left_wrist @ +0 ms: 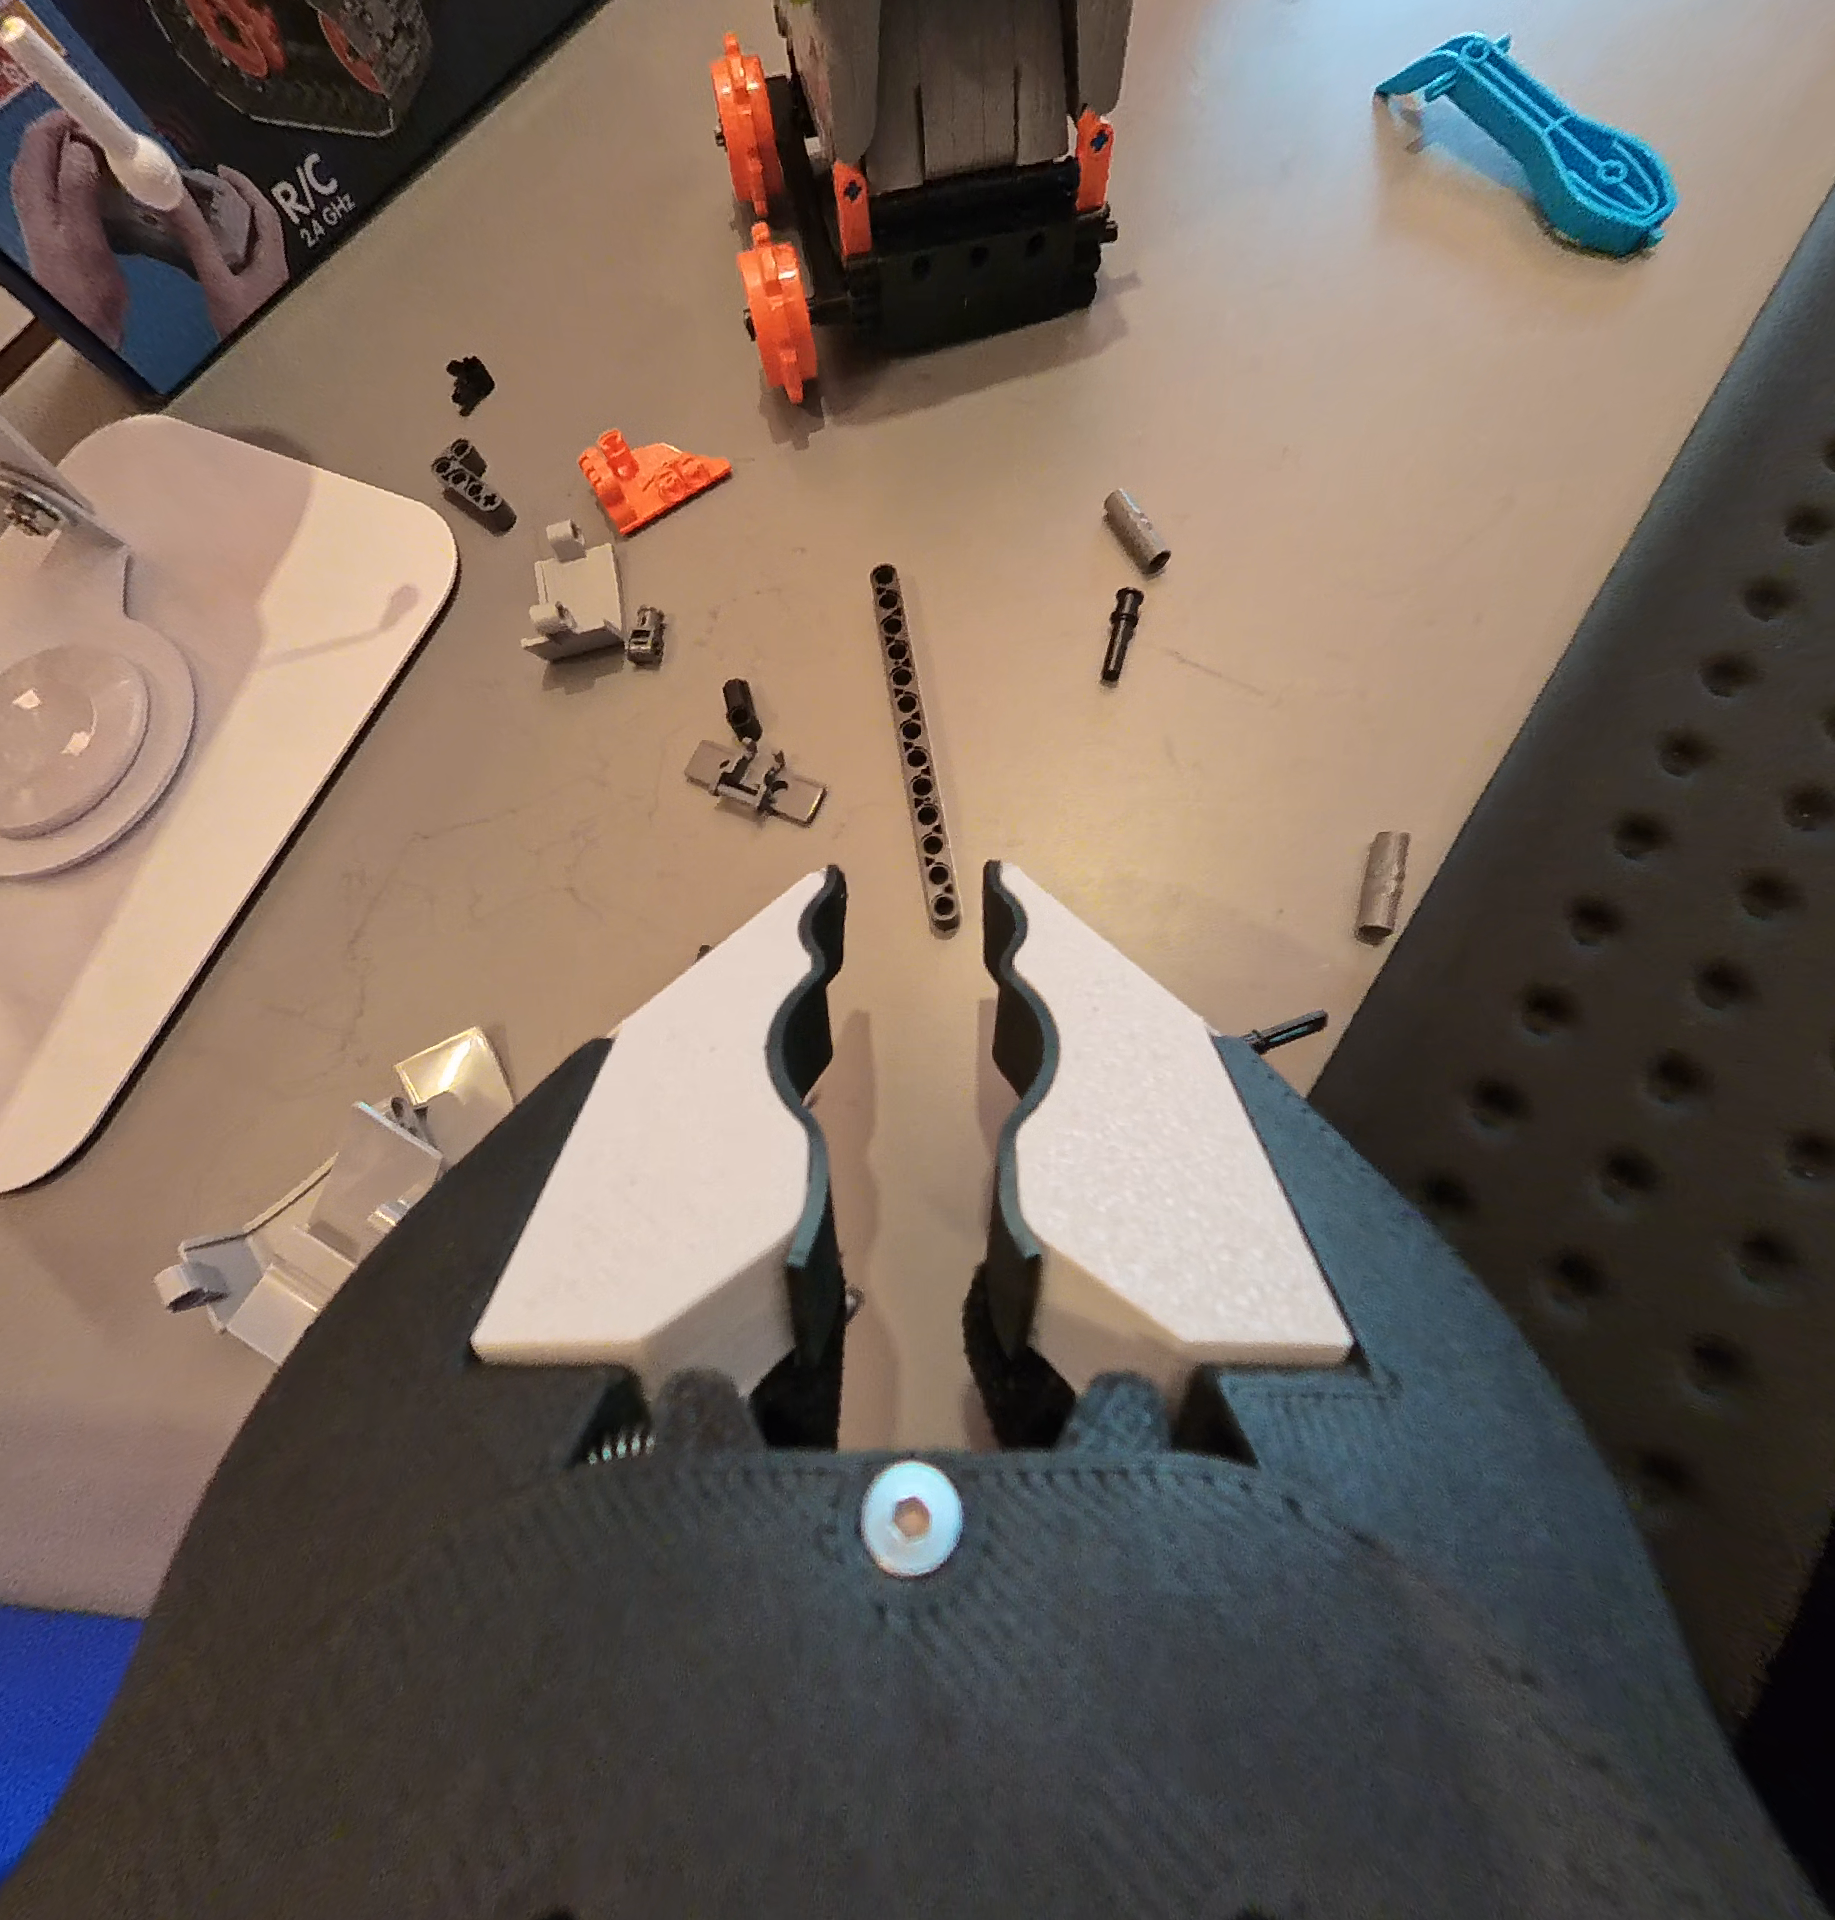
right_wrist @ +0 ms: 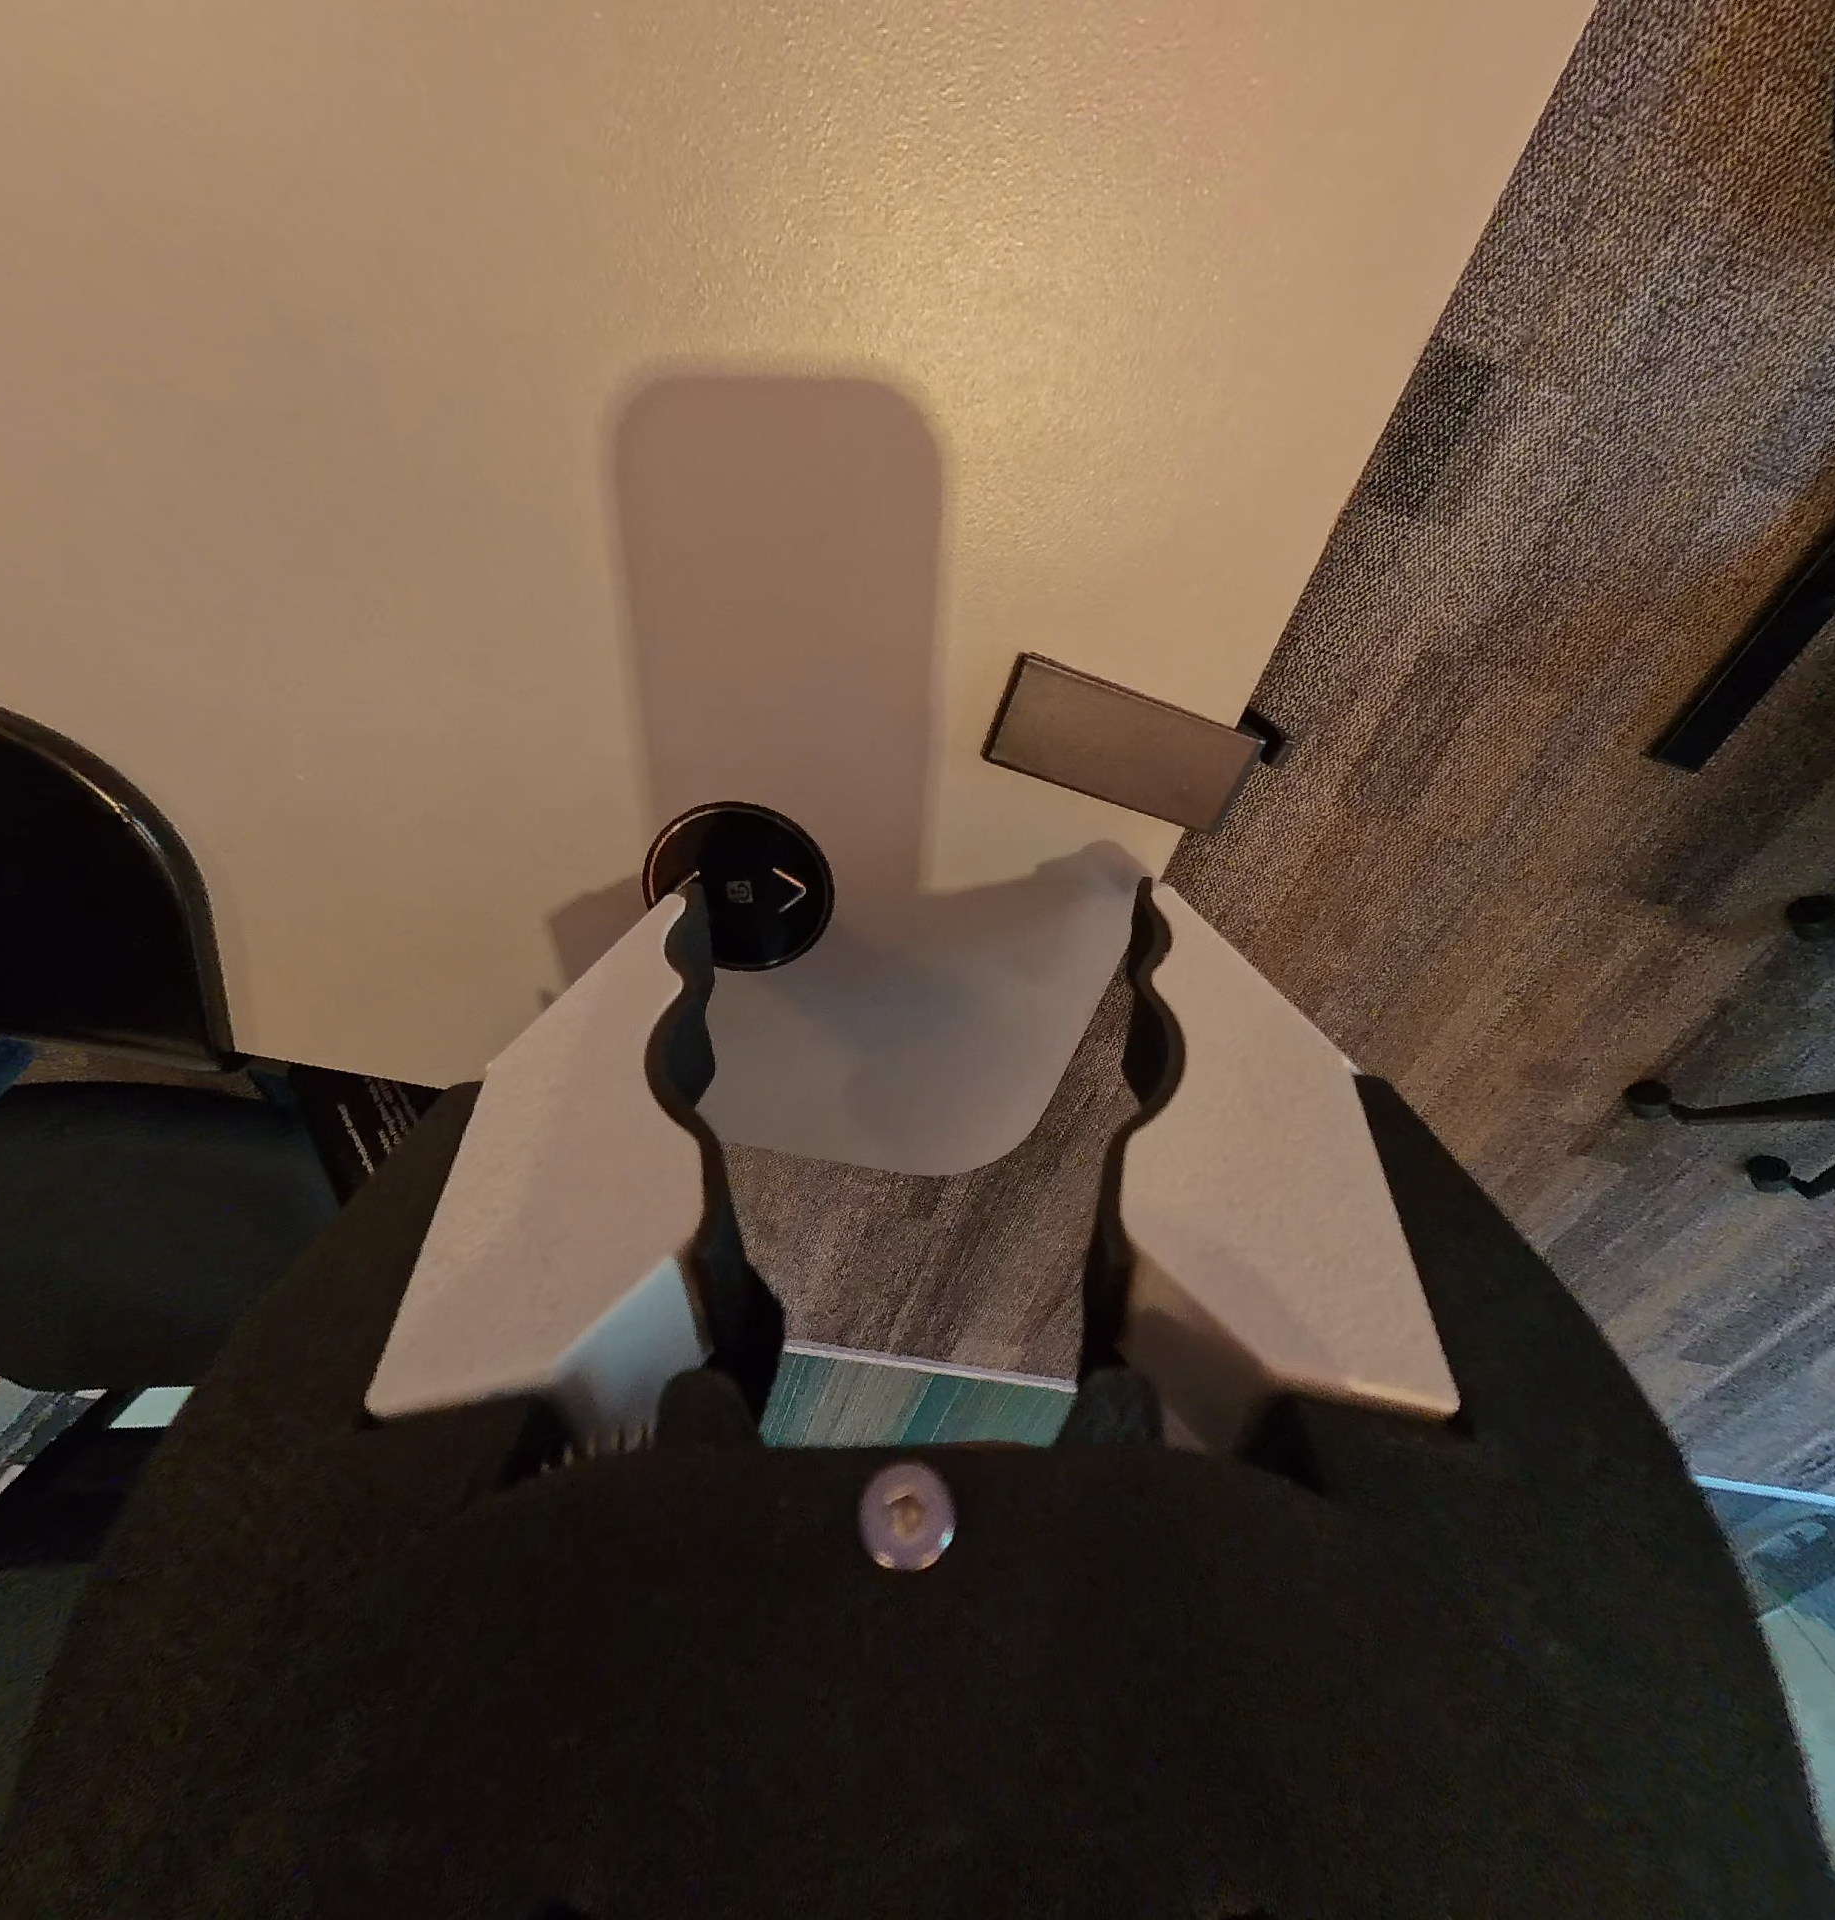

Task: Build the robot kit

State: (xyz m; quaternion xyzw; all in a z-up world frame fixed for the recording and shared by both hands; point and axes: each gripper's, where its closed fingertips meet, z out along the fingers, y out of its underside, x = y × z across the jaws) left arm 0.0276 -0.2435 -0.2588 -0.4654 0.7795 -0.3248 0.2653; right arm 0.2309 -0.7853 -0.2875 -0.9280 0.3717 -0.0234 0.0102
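Observation:
In the left wrist view my left gripper (left_wrist: pixel 914 883) is open and empty above the grey table (left_wrist: pixel 1256 416). A long grey holed beam (left_wrist: pixel 913 748) lies just ahead, its near end between the fingertips. A black and orange wheeled model (left_wrist: pixel 923 197) stands at the far middle, with a grey object resting on top of it. Small loose parts lie around: an orange piece (left_wrist: pixel 651 480), a grey plate assembly (left_wrist: pixel 755 779), a black pin (left_wrist: pixel 1119 634), grey tubes (left_wrist: pixel 1137 530). In the right wrist view my right gripper (right_wrist: pixel 913 904) is open and empty over a pale table corner (right_wrist: pixel 892 1091), near a black round disc (right_wrist: pixel 738 886).
A white tray (left_wrist: pixel 217 790) with a clear dome sits at the left, a printed box (left_wrist: pixel 165 156) at the far left, a blue tool (left_wrist: pixel 1526 140) at the far right. A black perforated panel (left_wrist: pixel 1671 883) borders the right. A grey flat block (right_wrist: pixel 1121 740) lies by the carpeted floor (right_wrist: pixel 1515 727).

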